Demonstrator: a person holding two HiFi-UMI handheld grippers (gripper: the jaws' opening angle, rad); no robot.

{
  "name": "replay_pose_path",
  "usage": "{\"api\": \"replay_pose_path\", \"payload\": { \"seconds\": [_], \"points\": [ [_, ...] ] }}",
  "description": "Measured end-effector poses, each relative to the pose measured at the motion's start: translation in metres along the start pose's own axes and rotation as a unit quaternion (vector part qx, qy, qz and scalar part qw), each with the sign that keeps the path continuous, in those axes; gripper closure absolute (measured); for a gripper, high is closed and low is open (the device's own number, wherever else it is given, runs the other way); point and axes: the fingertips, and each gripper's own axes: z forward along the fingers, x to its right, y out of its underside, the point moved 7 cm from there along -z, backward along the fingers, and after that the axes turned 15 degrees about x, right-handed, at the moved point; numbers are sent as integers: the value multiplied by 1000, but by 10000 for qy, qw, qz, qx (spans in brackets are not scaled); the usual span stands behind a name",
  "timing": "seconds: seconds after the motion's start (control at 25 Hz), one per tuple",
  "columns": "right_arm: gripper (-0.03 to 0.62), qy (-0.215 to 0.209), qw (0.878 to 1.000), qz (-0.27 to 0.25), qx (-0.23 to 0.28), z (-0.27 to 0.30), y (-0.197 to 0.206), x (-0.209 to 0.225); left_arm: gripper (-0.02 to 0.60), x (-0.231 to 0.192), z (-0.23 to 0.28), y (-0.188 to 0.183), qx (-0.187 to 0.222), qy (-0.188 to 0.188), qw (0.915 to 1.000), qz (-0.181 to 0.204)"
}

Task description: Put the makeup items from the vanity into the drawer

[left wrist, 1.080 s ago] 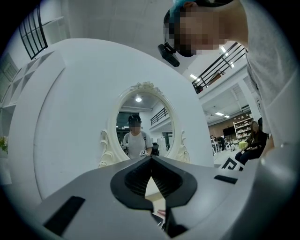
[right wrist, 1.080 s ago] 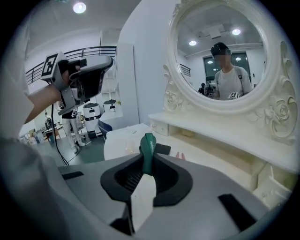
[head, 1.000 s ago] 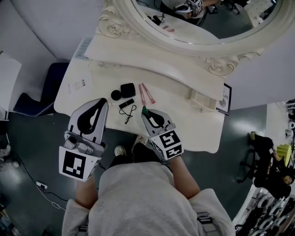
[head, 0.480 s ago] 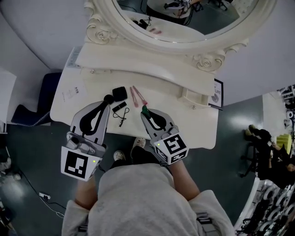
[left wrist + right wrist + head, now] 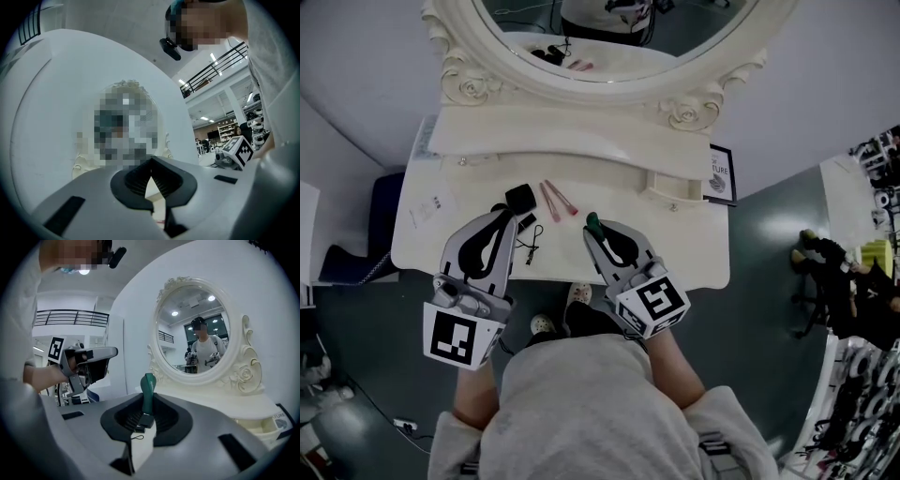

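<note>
Fingers (image 5: 165, 417) of the right gripper (image 5: 592, 231) clamped a green tube (image 5: 148, 389) lengthwise, the small drawer (image 5: 673, 186) lying far-right of them; the left gripper (image 5: 508, 215), farther off, was closed, empty.

Framed card (image 5: 280, 421) at the right rear of the table (image 5: 675, 246): large letters ending in "URE"; the smaller lines are illegible. Green tube (image 5: 148, 391): pale print along its side, illegible. Paper sheet (image 5: 431, 201): print too small to read.
</note>
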Motion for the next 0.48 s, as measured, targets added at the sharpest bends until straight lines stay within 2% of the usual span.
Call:
{"api": "replay_pose_path", "payload": {
  "seconds": [0.12,0.32,0.48],
  "points": [
    [537,125,9998,13,184,-9,-8,6,568,4,13,-6,315,-62,9994,-138],
    [537,318,9978,121,569,-25,-20,17,568,14,25,-3,346,122,9991,-208],
    [537,545,9961,105,683,-38,-26,27,568,22,36,-1,352,282,9986,-261]
  ]
}}
